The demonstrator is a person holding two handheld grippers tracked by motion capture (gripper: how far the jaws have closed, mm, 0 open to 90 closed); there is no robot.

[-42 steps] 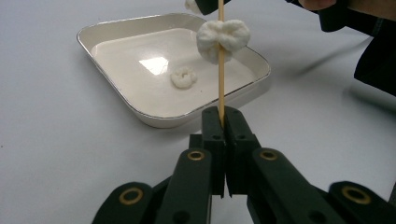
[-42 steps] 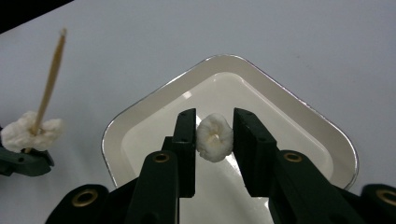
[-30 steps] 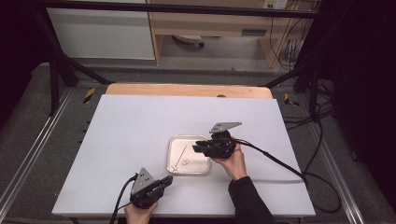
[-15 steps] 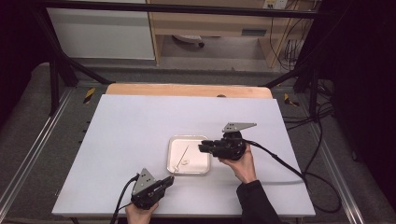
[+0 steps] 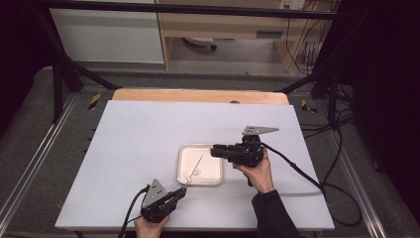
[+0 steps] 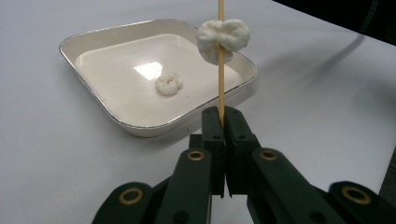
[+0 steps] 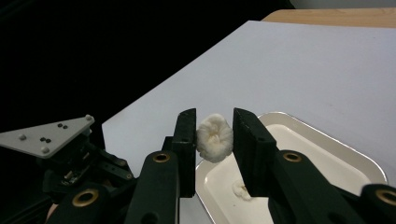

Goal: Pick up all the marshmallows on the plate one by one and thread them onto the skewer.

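Above the tray (image 5: 200,163), the right gripper (image 7: 214,140) pinches a white piece (image 7: 214,137); the skewer (image 6: 221,56), clamped in the left gripper (image 6: 222,121), slants toward it, one piece (image 6: 223,38) already threaded.

**Two grippers at a square tray**

A white counter (image 5: 148,139) carries a shallow square tray (image 5: 214,179) near its middle. The left gripper (image 5: 182,192) lies low at the counter's near edge, just beside the tray's near left corner, holding a thin skewer (image 5: 194,168) that slants over the tray. The right gripper (image 5: 214,151) is held by a hand (image 5: 257,173) over the tray's right rim, pointing left. A cable (image 5: 297,171) trails from it across the counter.
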